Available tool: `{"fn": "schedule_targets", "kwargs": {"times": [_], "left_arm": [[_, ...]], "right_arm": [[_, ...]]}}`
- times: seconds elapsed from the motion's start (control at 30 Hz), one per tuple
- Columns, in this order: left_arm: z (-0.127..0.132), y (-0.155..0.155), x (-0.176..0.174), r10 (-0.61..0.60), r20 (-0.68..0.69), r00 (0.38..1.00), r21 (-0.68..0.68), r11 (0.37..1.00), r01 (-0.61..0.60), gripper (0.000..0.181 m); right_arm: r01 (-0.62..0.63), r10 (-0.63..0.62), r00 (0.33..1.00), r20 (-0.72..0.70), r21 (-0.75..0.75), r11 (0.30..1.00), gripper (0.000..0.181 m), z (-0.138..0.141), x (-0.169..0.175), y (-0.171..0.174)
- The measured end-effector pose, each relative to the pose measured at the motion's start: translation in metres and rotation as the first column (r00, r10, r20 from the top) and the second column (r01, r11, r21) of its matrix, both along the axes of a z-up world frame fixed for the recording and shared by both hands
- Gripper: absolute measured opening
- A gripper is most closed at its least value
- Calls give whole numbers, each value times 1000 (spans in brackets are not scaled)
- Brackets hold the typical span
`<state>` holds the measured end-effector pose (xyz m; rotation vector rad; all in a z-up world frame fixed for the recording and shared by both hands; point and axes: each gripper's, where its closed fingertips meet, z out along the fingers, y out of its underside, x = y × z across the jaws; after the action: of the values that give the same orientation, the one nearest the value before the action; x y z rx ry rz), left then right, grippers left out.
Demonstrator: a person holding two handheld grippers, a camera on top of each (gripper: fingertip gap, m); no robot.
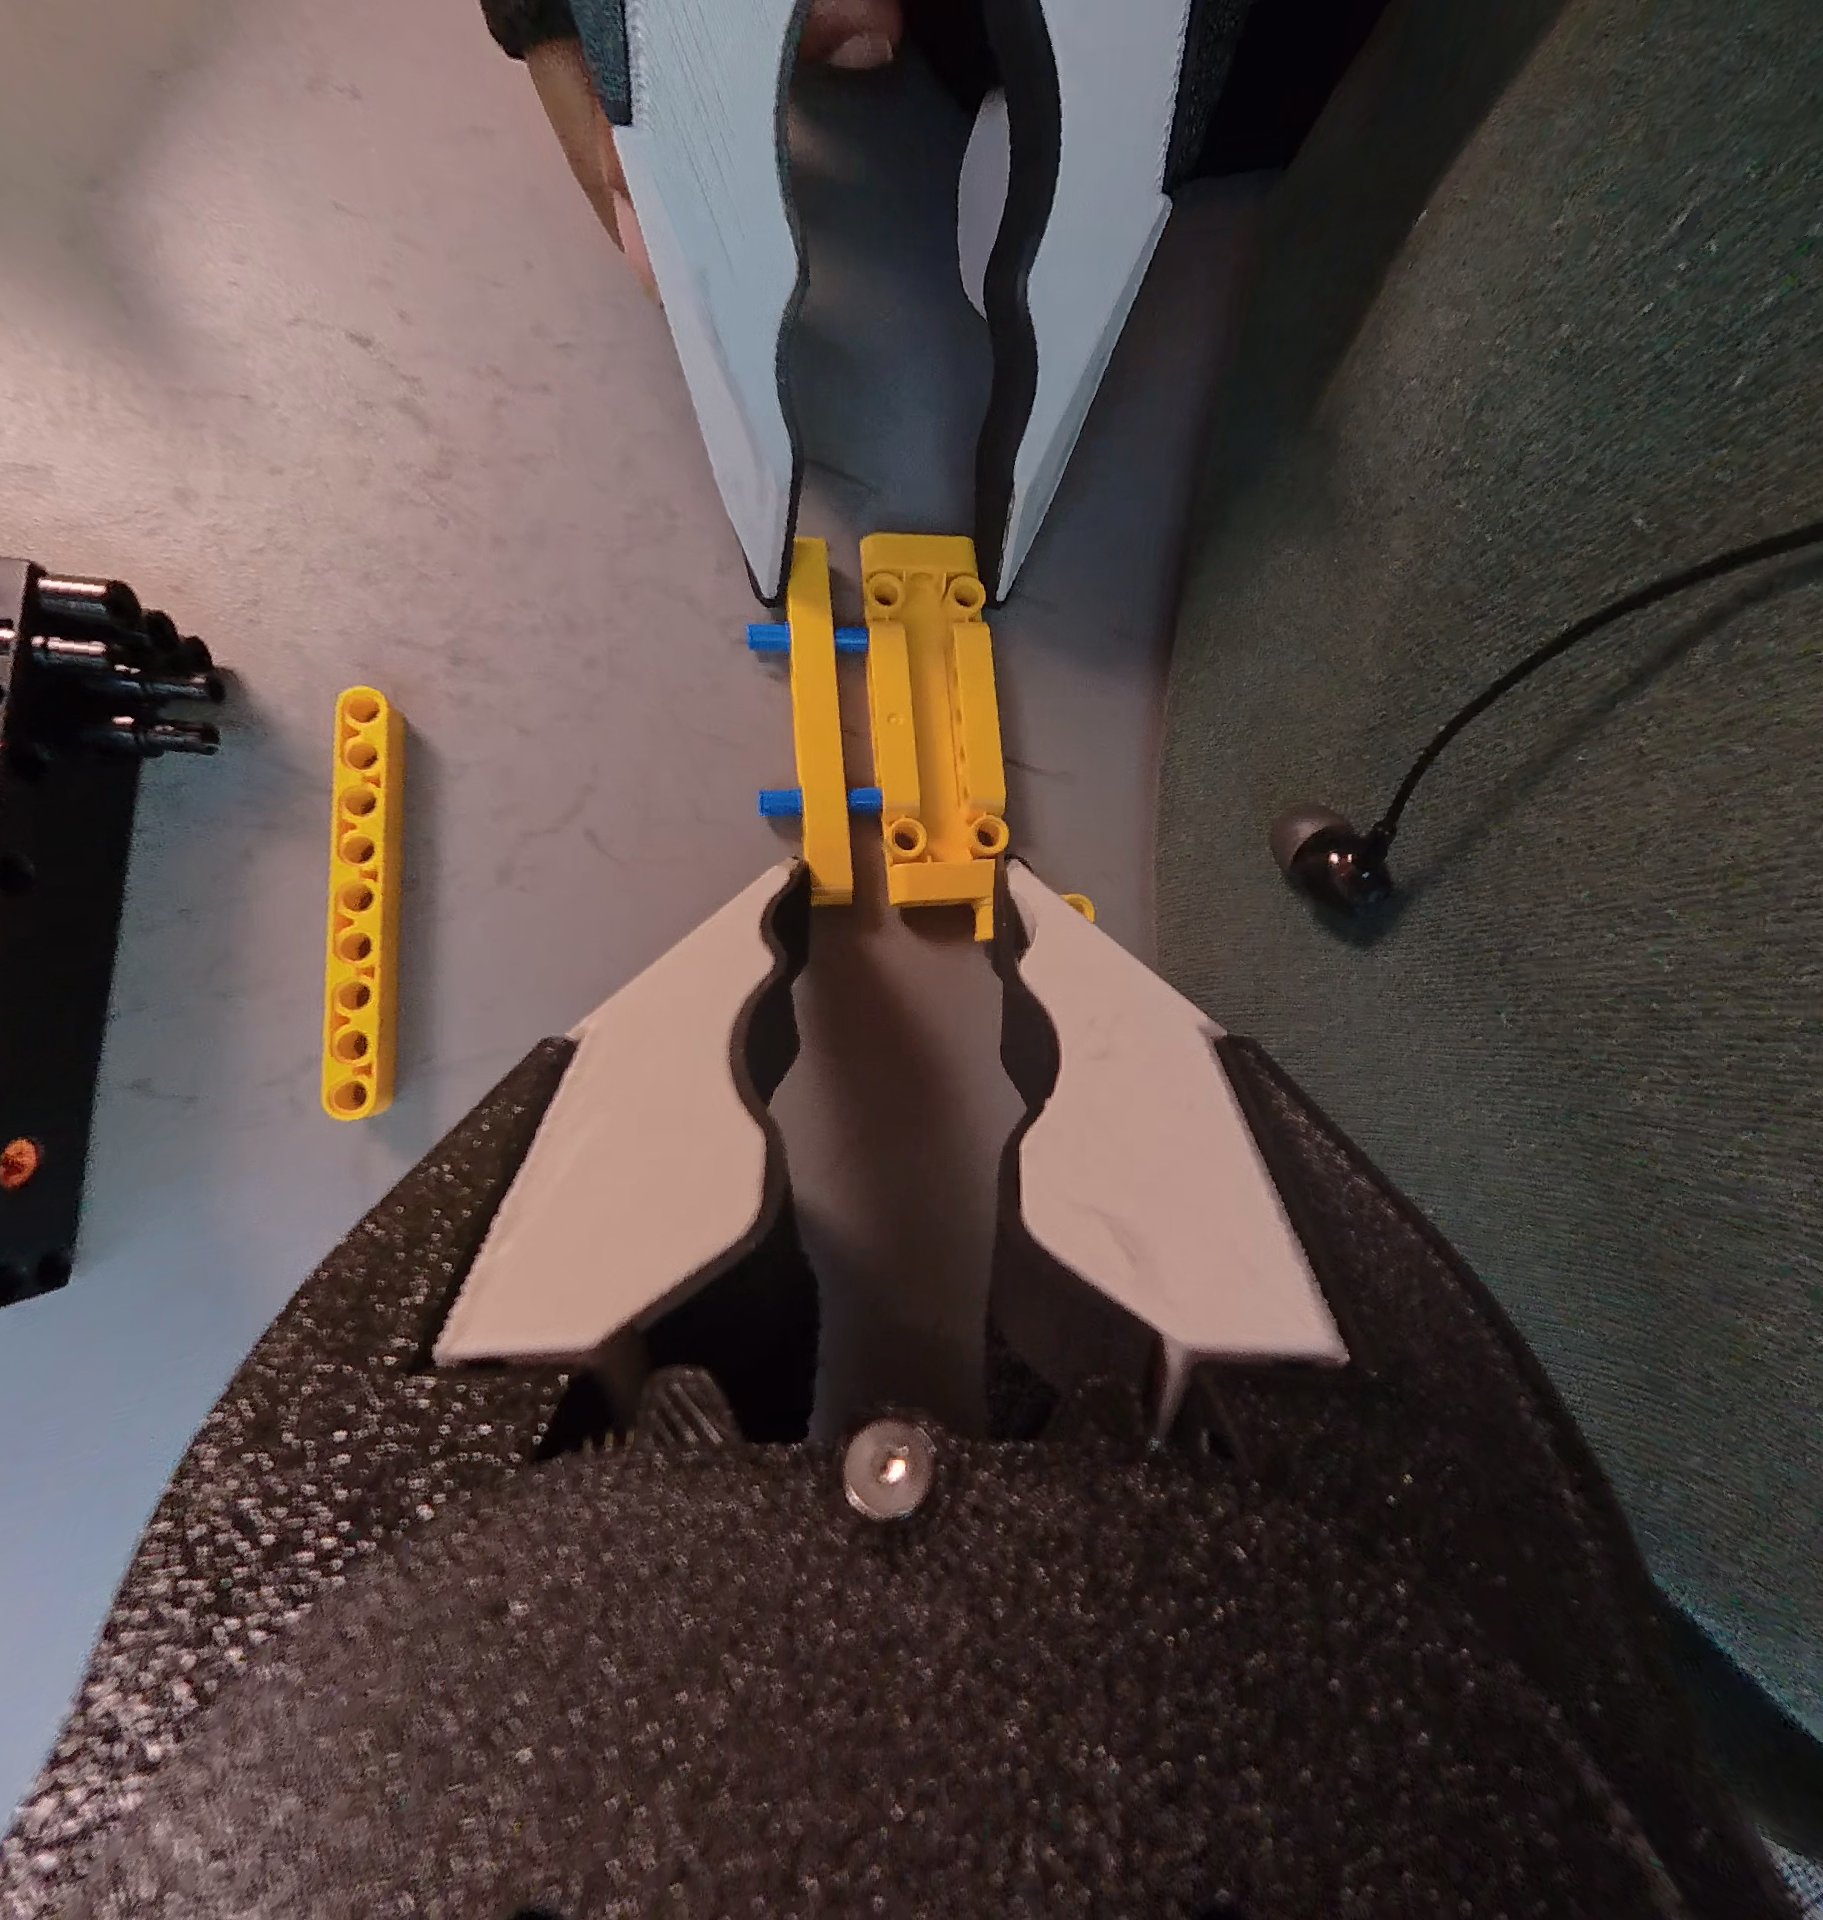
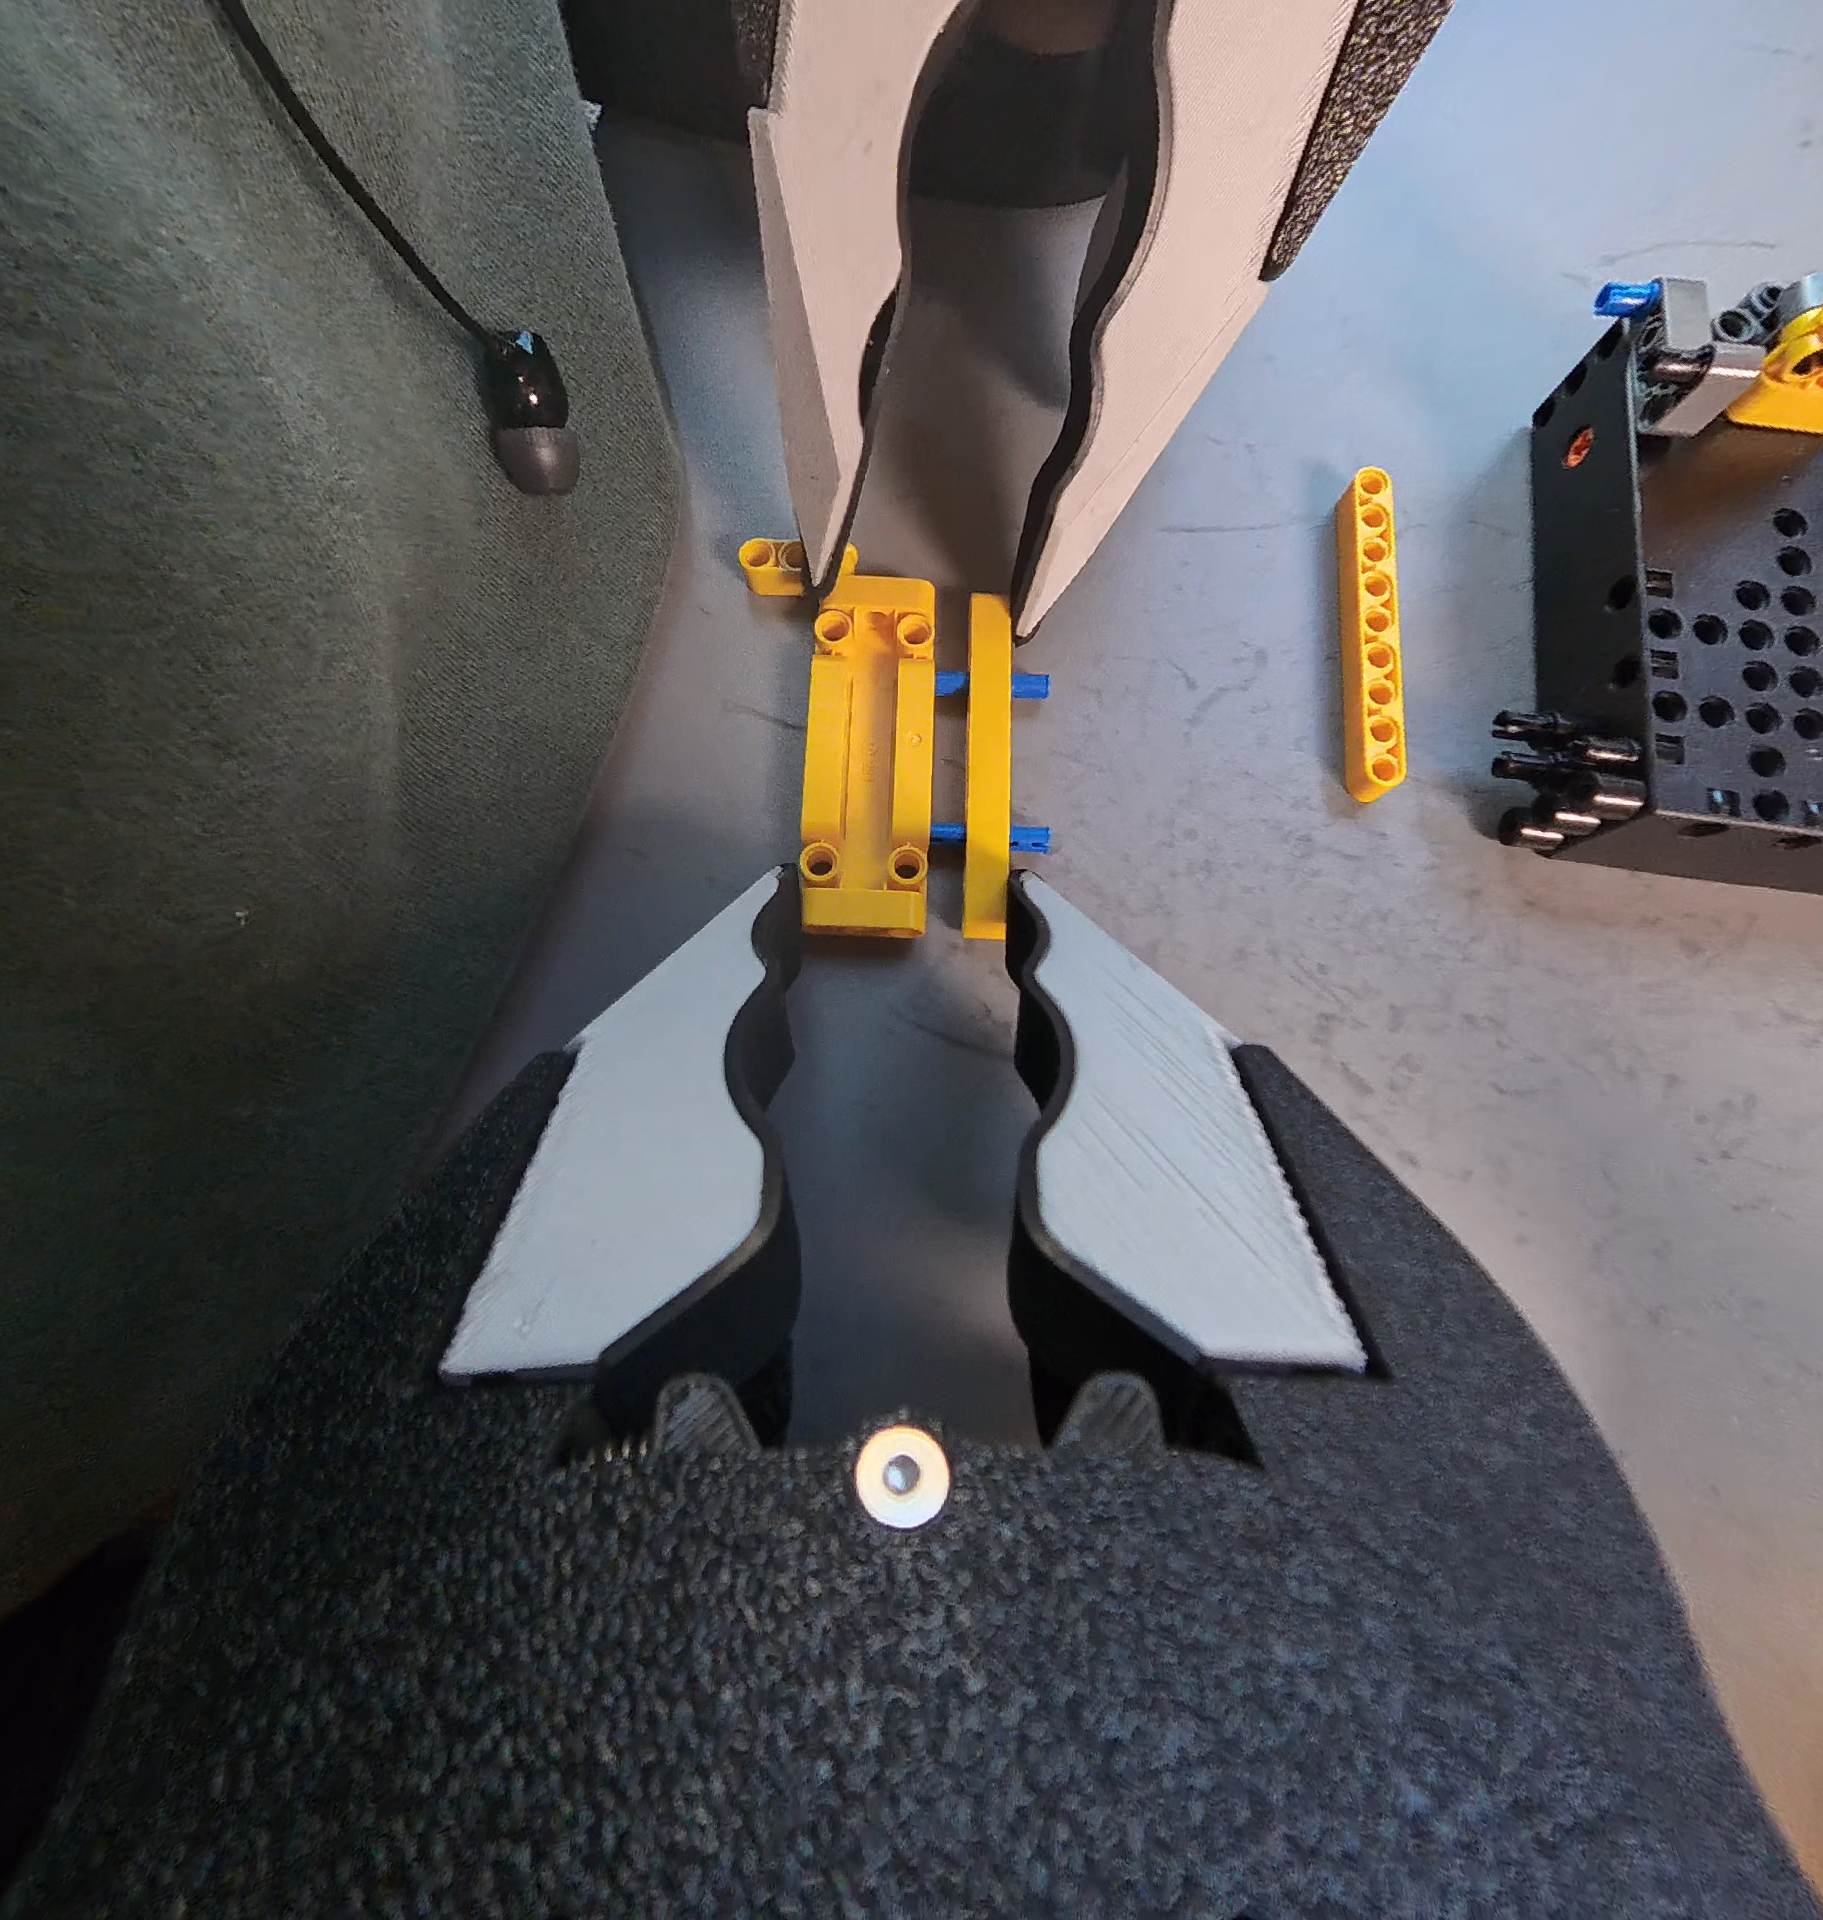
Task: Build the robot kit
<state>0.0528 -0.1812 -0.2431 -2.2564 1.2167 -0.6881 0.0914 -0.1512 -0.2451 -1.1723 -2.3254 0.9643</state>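
The left gripper point(image 1: 902, 883) has its grey fingers spread about as wide as the two yellow pieces together, its tips touching their near ends from outside: one tip against the end of the thin beam point(image 1: 819, 727), the other against the end of the wide panel point(image 1: 936, 727). Whether it presses them or only rests there I cannot tell. The beam stands on edge just beside the panel with a narrow gap between, and two blue pins point(image 1: 853, 637) run through the beam toward the panel, their ends sticking out on the far side of the beam. The panel lies with its hollow underside up, four round sockets showing at the corners. Both sit on a grey table point(image 1: 367, 364), close to where a dark green cloth point(image 1: 1561, 727) begins. The right gripper point(image 2: 902, 899) comes from the opposite end, fingers set equally wide, tips on the other ends of the same pair. A small yellow connector point(image 2: 772, 566) lies by the left gripper's tip, on the cloth side. On the cloth rests a black earbud point(image 1: 1328, 862) with its wire. Farther off on the bare table lies a long yellow beam point(image 1: 363, 902) with a row of holes, and beyond it a black block point(image 2: 1717, 675) full of holes with black pins sticking out
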Motion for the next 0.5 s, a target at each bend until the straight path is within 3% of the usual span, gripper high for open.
{"fn": "schedule_targets", "kwargs": {"times": [0.1,0.5], "left_arm": [[1,1,-1,10,14,1000,-9,1000,-10,22],[1,-1,0,3,25,1000,-33,999,-2,23]], "right_arm": [[-12,12,1000,1,2,1000,39,0,0,-3],[-4,4,1000,29,2,1000,39,0,0,-3]]}}
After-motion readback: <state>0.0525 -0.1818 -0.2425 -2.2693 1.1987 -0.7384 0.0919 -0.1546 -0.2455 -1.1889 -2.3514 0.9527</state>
